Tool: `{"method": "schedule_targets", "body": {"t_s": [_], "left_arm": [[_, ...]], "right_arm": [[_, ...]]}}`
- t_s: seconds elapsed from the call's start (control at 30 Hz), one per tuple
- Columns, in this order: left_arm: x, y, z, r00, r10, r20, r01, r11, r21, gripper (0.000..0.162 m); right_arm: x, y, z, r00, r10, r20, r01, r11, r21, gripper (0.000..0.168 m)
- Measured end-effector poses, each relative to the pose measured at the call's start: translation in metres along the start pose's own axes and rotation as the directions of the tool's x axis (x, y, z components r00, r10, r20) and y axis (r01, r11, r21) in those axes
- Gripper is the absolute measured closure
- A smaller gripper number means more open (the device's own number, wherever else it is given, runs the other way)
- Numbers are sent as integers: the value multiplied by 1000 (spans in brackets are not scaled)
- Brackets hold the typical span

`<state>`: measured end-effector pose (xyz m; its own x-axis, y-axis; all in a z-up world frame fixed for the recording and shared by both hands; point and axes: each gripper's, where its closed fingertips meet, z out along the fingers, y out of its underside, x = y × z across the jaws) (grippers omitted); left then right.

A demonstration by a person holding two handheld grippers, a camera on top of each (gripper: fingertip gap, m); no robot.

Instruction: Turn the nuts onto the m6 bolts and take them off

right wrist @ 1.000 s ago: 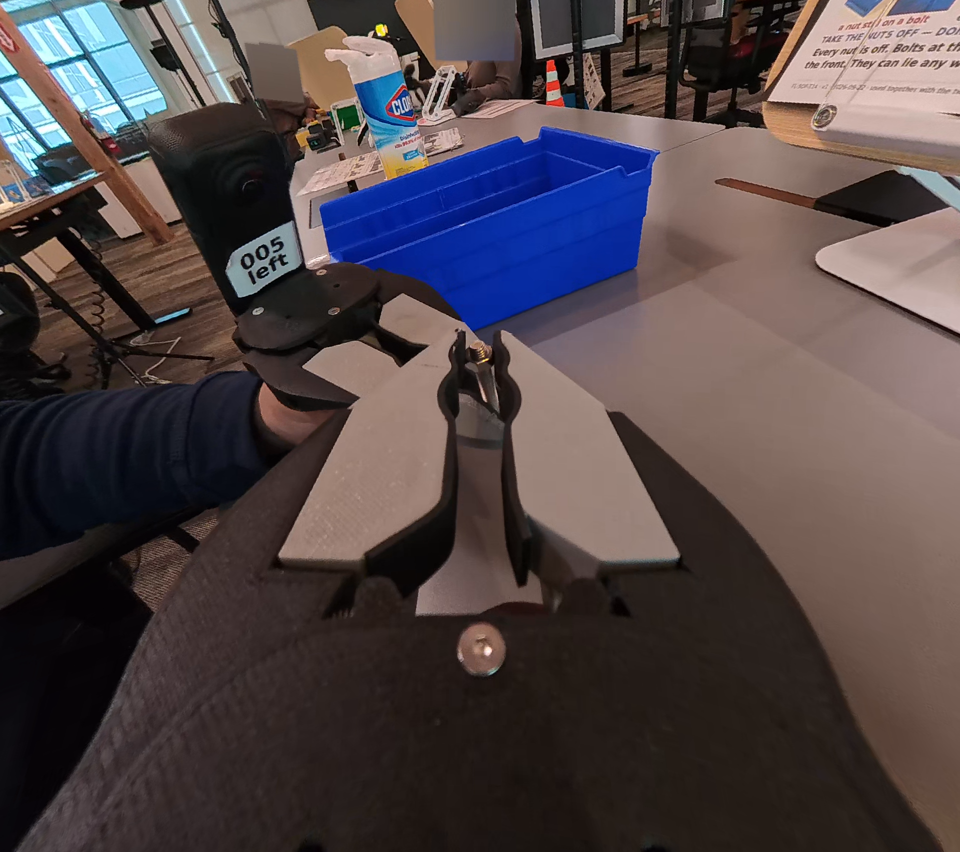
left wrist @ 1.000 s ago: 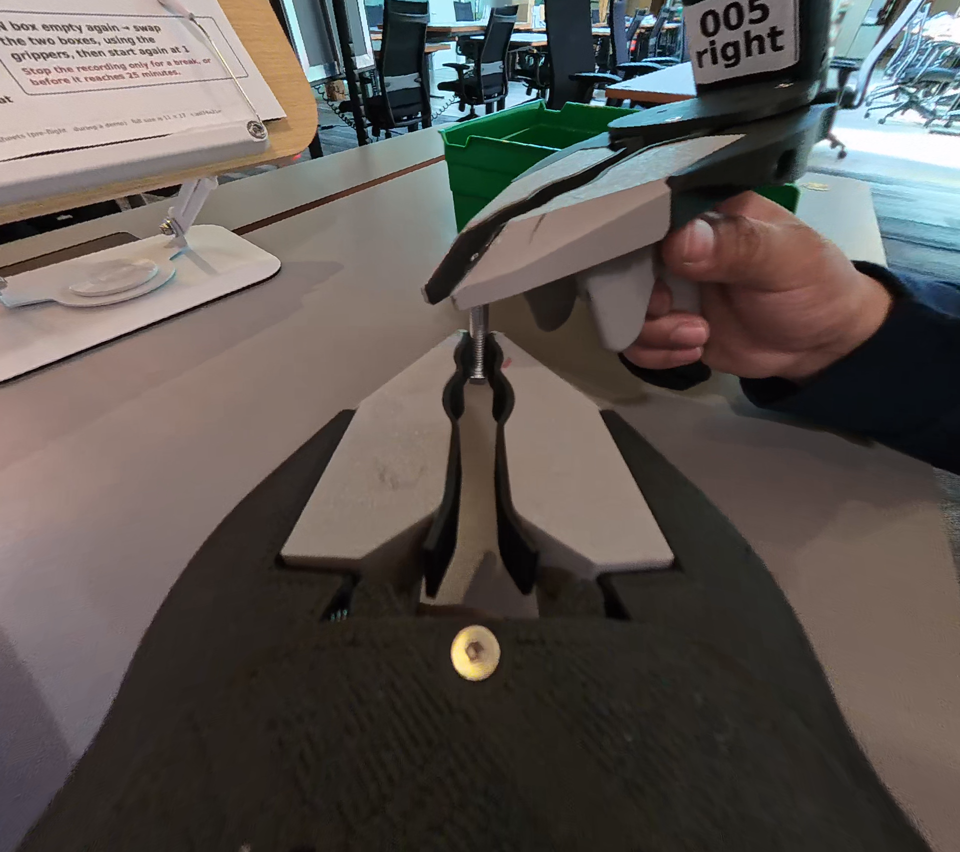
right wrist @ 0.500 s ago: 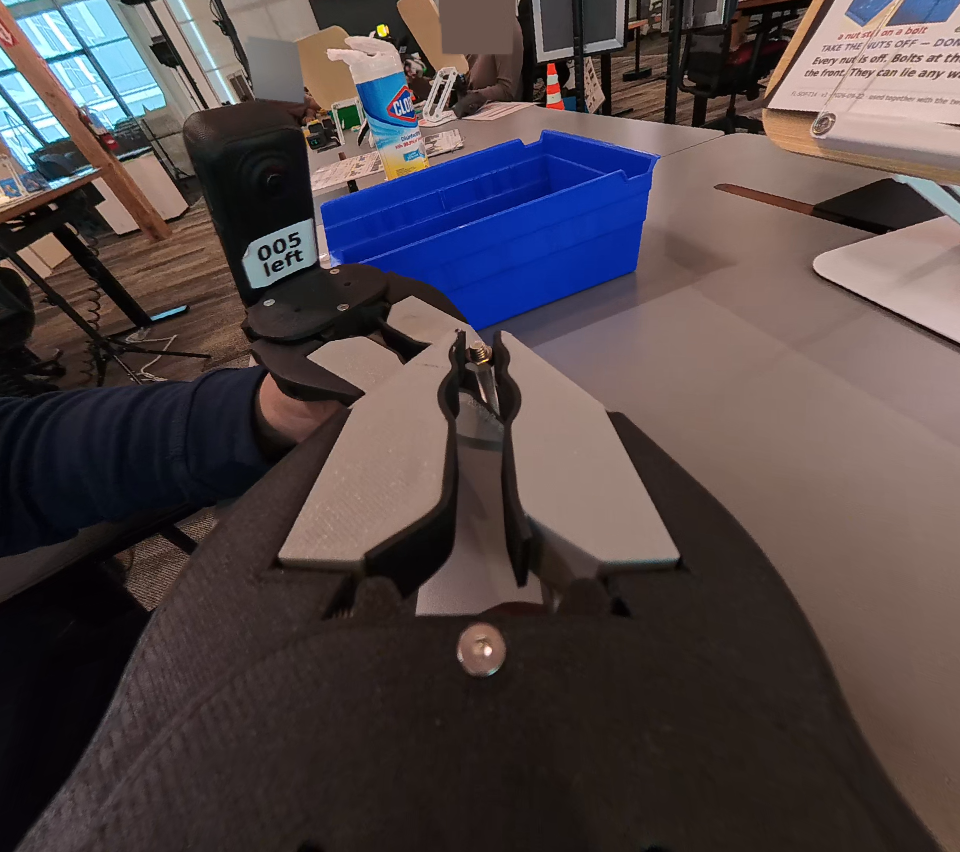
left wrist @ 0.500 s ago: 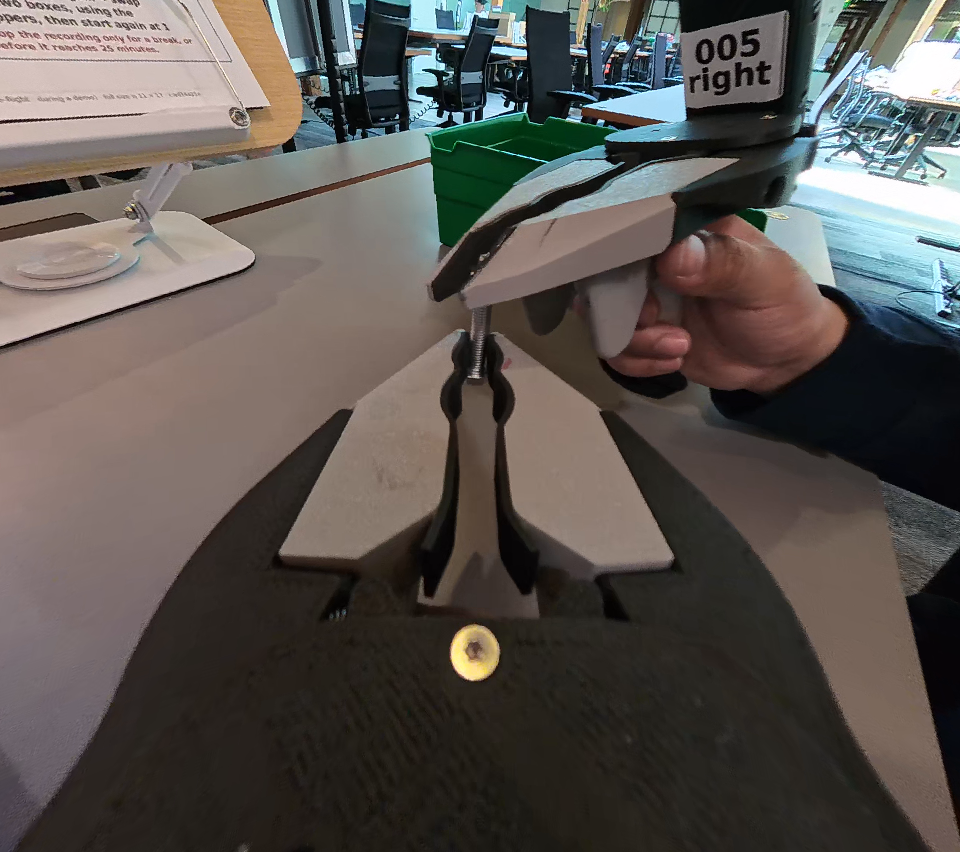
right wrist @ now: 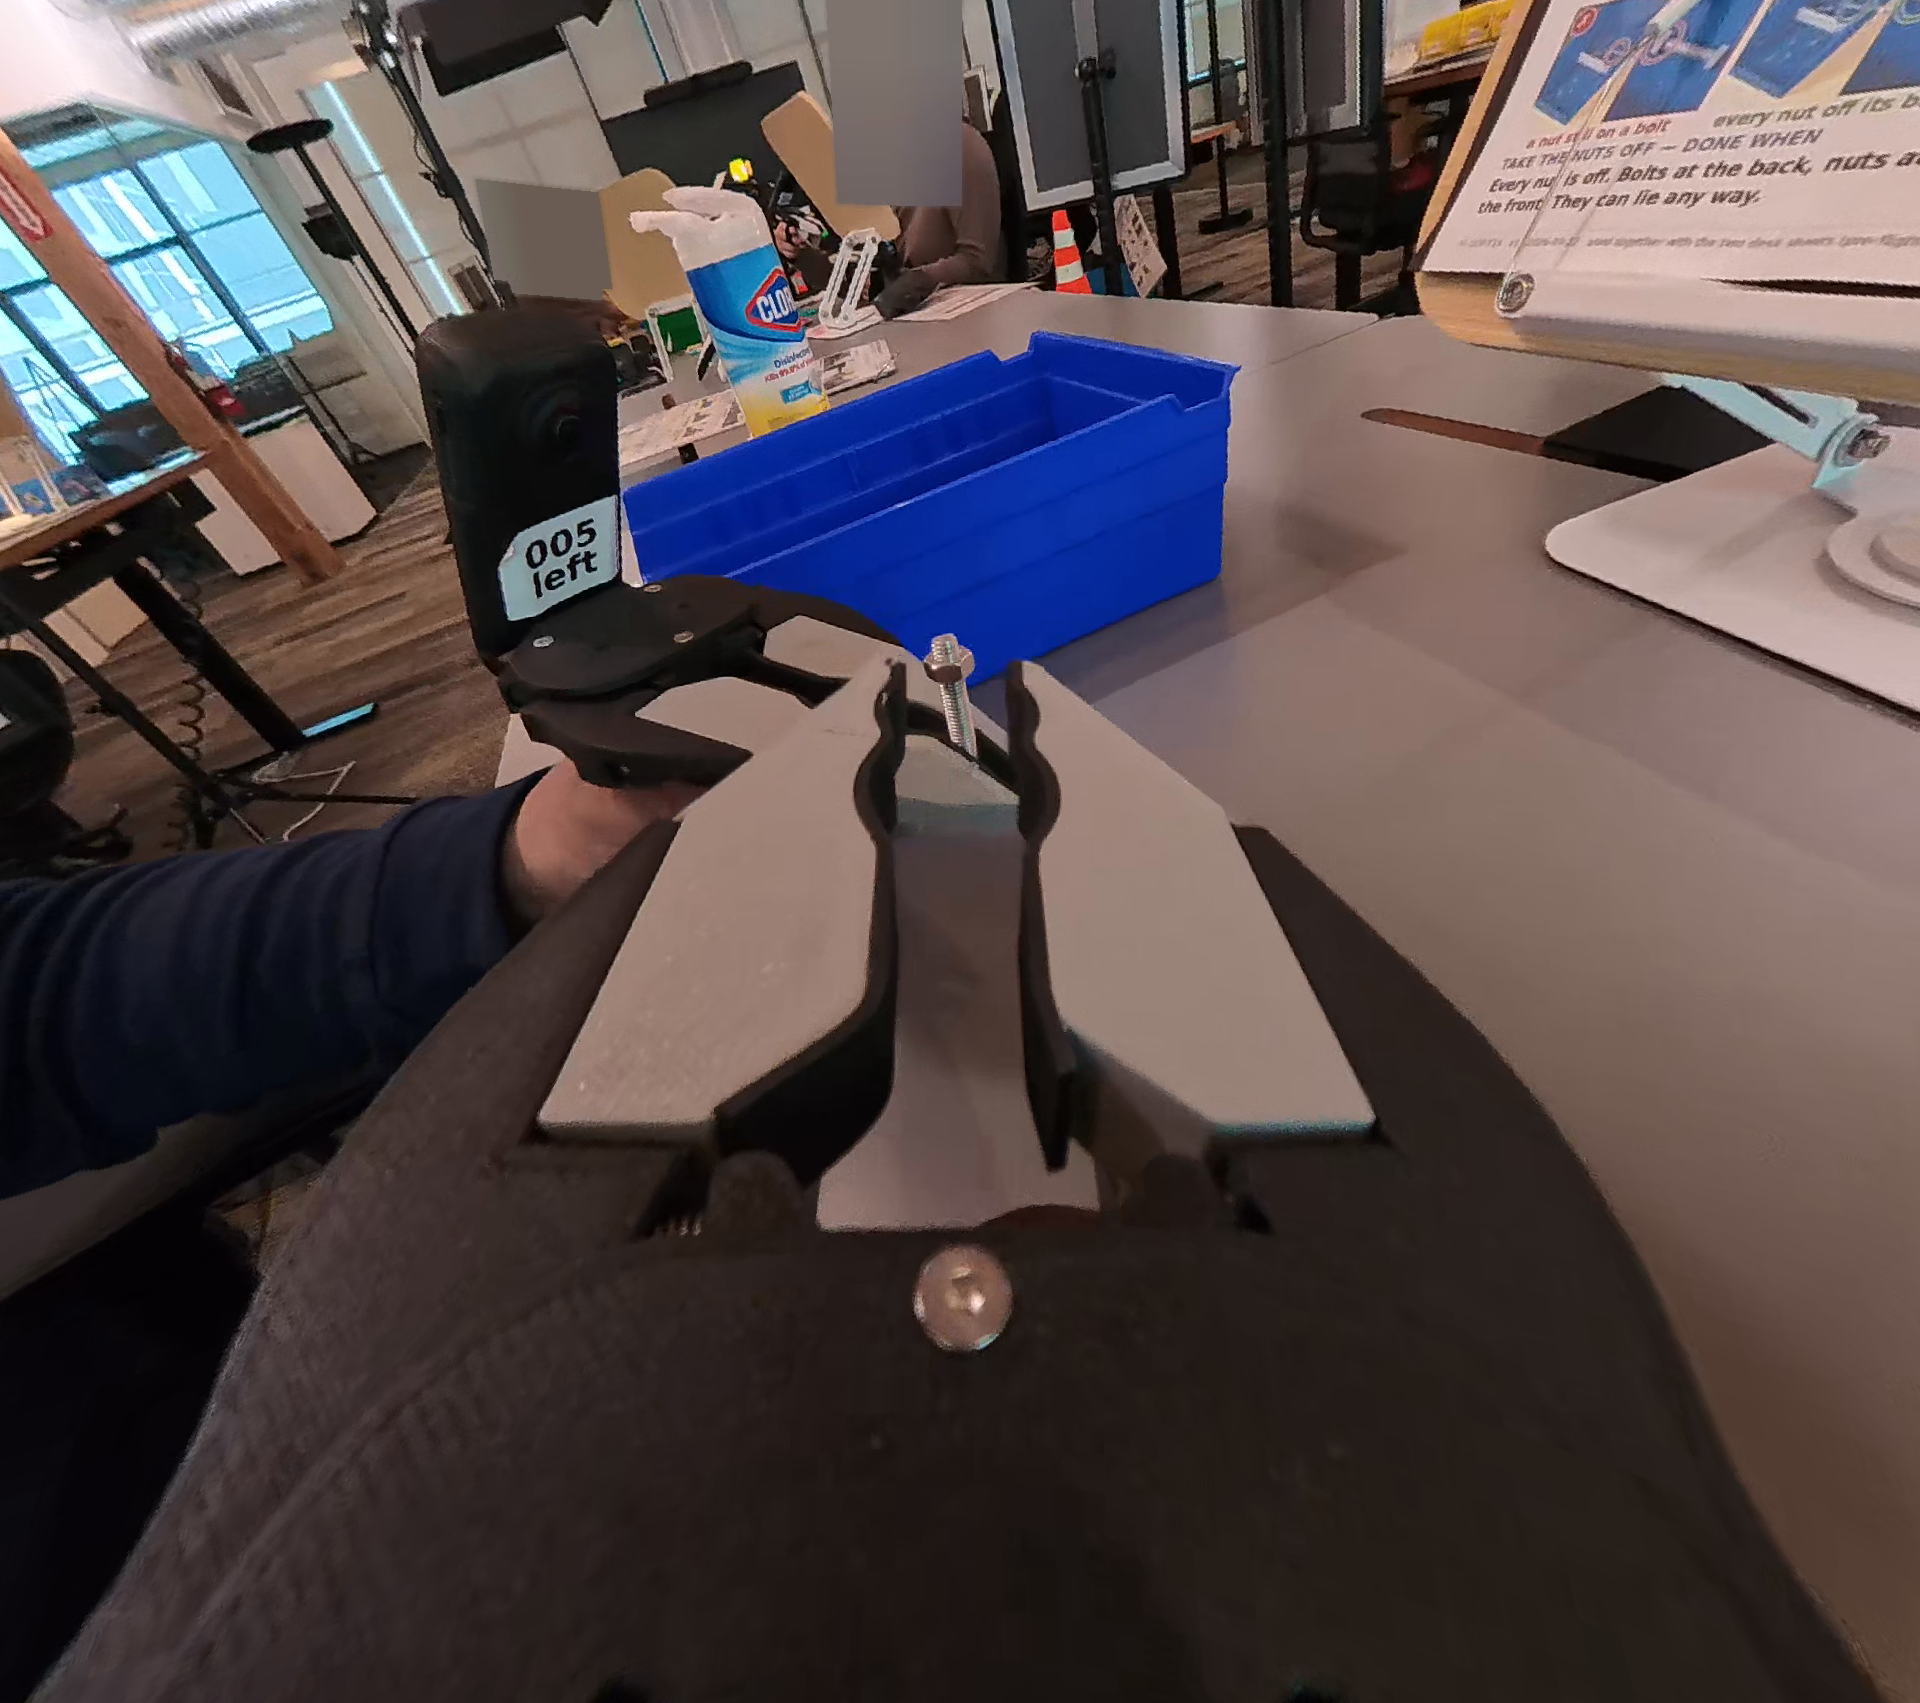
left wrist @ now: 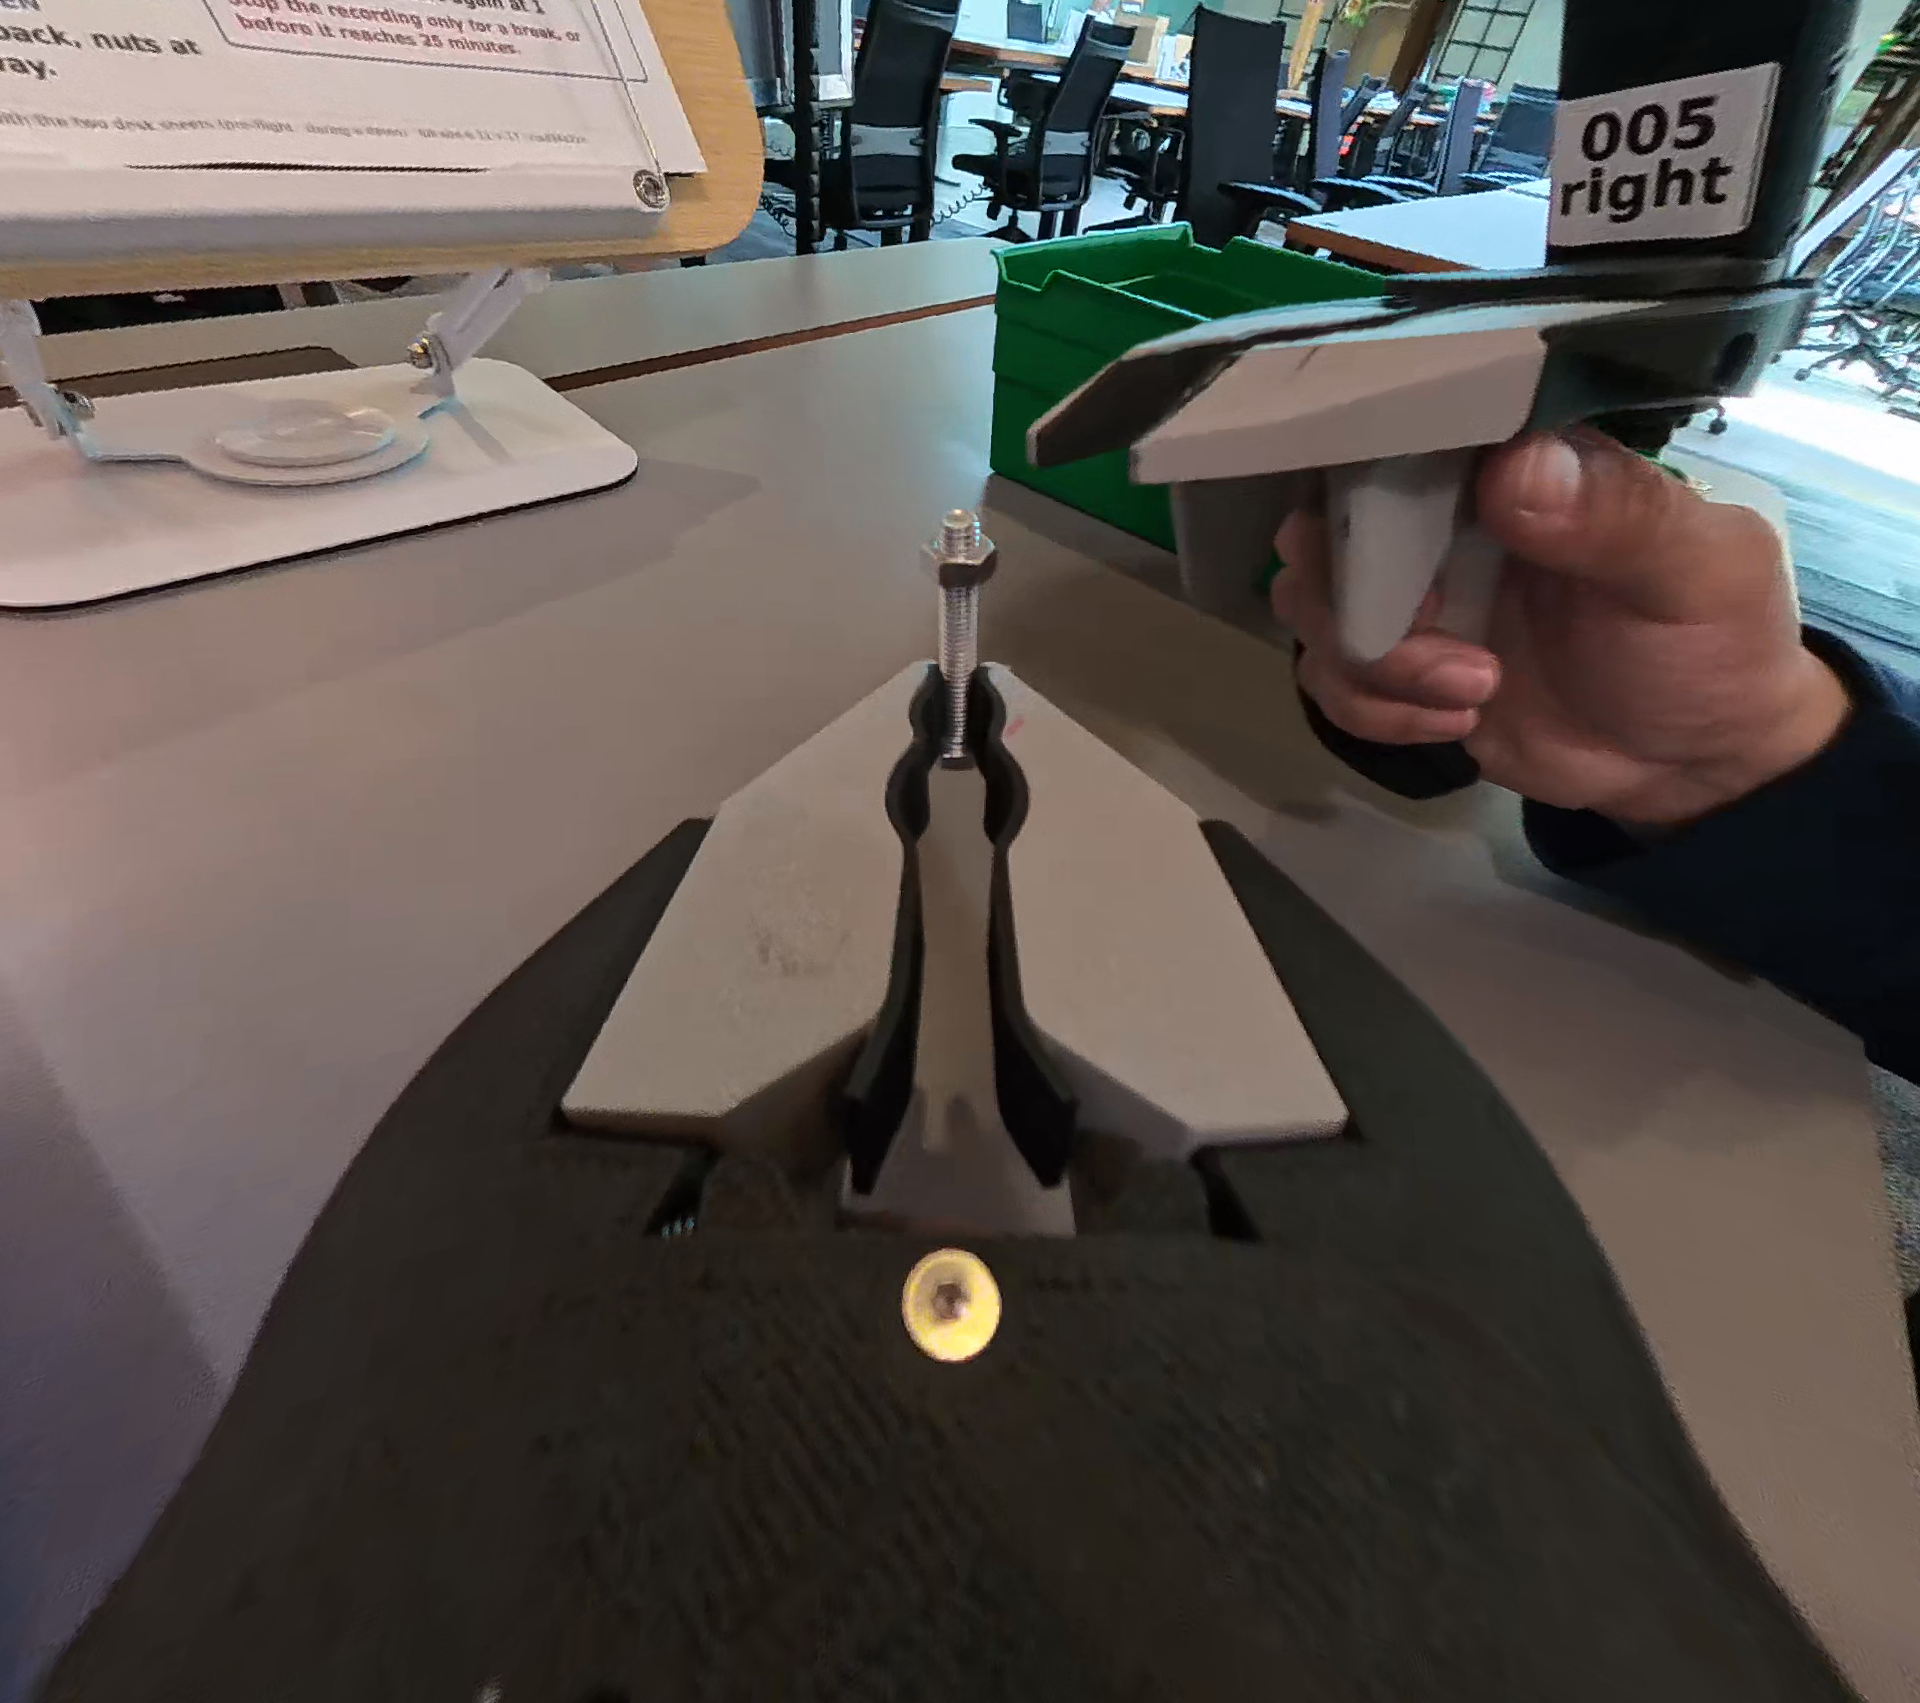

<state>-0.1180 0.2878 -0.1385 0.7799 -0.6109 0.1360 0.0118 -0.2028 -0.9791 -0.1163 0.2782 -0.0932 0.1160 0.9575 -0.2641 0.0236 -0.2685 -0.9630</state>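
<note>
My left gripper (left wrist: 958, 697) is shut on a silver M6 bolt (left wrist: 957, 666) and holds it upright above the grey table. A hex nut (left wrist: 958, 555) sits on the thread just below the bolt's top end. My right gripper (right wrist: 951, 697) is open, its jaws apart and empty, a little behind the bolt (right wrist: 956, 708) and nut (right wrist: 947, 666). In the left wrist view the right gripper (left wrist: 1081, 427) is up and to the right of the nut, clear of it. The left gripper's body (right wrist: 623, 666) shows in the right wrist view.
A green bin (left wrist: 1101, 365) stands behind the right gripper. A blue bin (right wrist: 935, 510) stands behind the left gripper. An instruction board on a white stand (left wrist: 312, 448) is at the table's back. A spray bottle (right wrist: 748, 323) stands farther off. Some 5 centimeters of space lies between my two pairs of fingers.
My right gripper was shut on the nut at the bolt's top. It has opened and pulled away up and to the right, leaving the nut on the bolt.
</note>
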Motion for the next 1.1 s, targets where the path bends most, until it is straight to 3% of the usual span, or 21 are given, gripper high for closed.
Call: {"method": "schedule_targets", "body": {"t_s": [0.47,0.57,0.67,0.83,0.9,1.1], "left_arm": [[26,6,6,987,141,-71,-144,989,-41,160],[6,8,5,995,100,20,-99,993,-63,160],[-2,1,-1,999,20,25,-19,1000,-18,160],[10,3,1,996,85,-4,-85,996,-36,160],[17,5,4,994,108,-29,-109,993,-43,160],[12,4,3,995,100,-5,-100,994,-38,160]], "right_arm": [[-18,19,18,996,-90,29,92,992,-90,146],[-6,16,14,994,-101,-35,98,991,-88,145],[-1,12,9,995,-85,-49,82,994,-67,145],[-12,14,14,994,-107,-5,106,992,-71,147],[-19,15,18,994,-110,21,111,992,-67,140],[-10,7,11,996,-93,-16,92,995,-36,138]]}}
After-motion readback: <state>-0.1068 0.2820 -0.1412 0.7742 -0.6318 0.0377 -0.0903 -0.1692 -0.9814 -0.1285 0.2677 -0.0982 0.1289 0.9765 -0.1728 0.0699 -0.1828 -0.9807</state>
